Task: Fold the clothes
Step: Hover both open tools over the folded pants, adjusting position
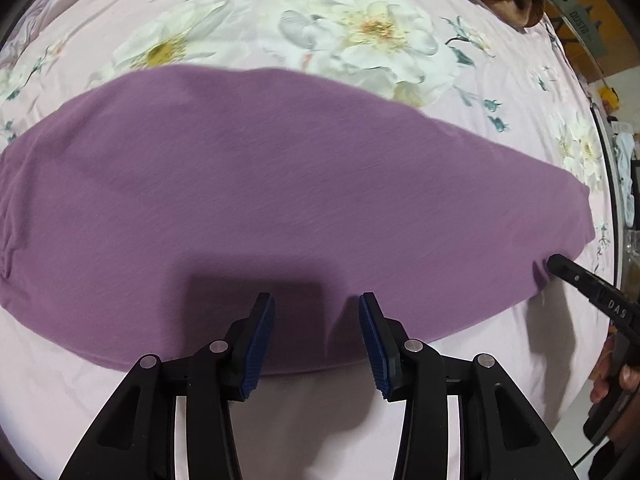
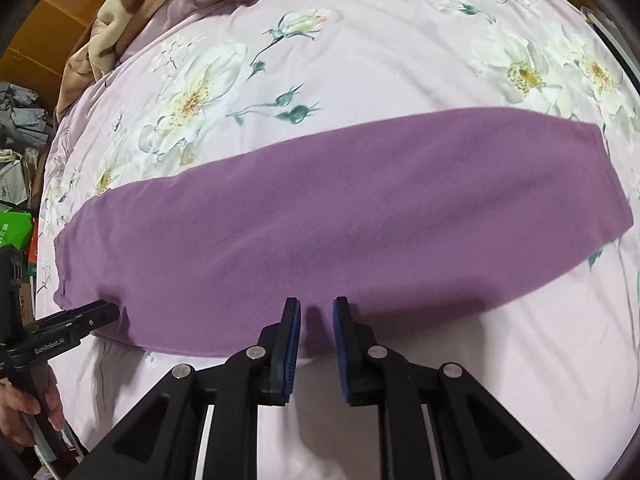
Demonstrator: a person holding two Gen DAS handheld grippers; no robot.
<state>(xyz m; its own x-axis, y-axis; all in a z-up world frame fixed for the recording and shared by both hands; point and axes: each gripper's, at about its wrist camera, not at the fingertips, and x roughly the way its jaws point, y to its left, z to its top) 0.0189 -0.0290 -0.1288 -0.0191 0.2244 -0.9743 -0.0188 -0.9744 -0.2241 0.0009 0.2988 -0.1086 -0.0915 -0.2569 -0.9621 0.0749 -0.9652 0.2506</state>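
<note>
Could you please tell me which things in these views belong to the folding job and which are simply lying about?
Job:
purple garment
left gripper, open
right gripper, open

Lying about:
floral sheet
brown blanket
green box

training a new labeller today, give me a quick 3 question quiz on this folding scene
1. True or false: the purple garment lies spread in a long band across the floral bedsheet.
2. Multiple choice: what is between the pads of the left gripper? A) a fold of purple cloth B) nothing, it stands open above the cloth C) a corner of the brown blanket
3. In the right wrist view, is the right gripper clamped on anything?

Key: 1 true. 2 B. 3 No: its pads stand apart with nothing gripped, over the garment's near edge.
</note>
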